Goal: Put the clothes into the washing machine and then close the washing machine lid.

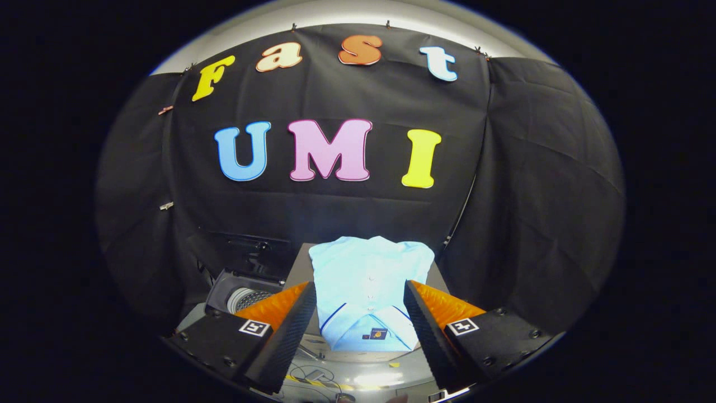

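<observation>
While the tool [361, 313] hangs with its fingers spread apart and gripping nothing, a folded pale blue shirt [369, 285] lies flat on the tabletop [299, 263] between and just beyond them. Left of the shirt, the washing machine [243, 296] stands open, its perforated drum showing.

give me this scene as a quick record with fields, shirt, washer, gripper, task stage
clothing: folded light blue polo shirt with buttons and a dark-trimmed collar, lying flat on a grey surface
washer: perforated metal washing machine drum showing through an open lid, beside the shirt
gripper: gripper open, fingers spread either side of the shirt's collar end, not pressing it
task stage: shirt not yet picked up, lid not closed
</observation>
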Demonstrator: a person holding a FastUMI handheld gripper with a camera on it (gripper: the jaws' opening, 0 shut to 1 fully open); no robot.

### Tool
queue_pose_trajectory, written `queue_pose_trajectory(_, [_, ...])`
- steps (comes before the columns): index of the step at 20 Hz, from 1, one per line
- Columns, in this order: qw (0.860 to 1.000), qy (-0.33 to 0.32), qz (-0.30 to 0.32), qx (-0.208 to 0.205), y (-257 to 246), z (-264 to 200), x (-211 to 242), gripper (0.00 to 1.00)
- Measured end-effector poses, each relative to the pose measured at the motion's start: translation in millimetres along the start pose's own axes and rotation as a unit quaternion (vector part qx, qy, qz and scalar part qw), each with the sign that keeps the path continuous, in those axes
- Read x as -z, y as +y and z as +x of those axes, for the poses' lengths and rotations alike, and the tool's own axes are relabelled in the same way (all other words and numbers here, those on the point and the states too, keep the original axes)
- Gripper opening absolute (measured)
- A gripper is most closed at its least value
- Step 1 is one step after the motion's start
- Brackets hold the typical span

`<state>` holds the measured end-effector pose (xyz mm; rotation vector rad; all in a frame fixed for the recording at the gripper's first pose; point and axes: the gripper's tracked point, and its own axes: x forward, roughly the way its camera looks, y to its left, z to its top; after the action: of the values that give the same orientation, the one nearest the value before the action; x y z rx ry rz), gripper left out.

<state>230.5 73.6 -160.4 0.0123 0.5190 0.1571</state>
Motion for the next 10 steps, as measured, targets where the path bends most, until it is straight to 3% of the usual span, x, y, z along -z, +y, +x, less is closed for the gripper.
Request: queue_pose_trajectory(10, [0.989,0.149,0.012,-0.018,-10,134,65,1.00])
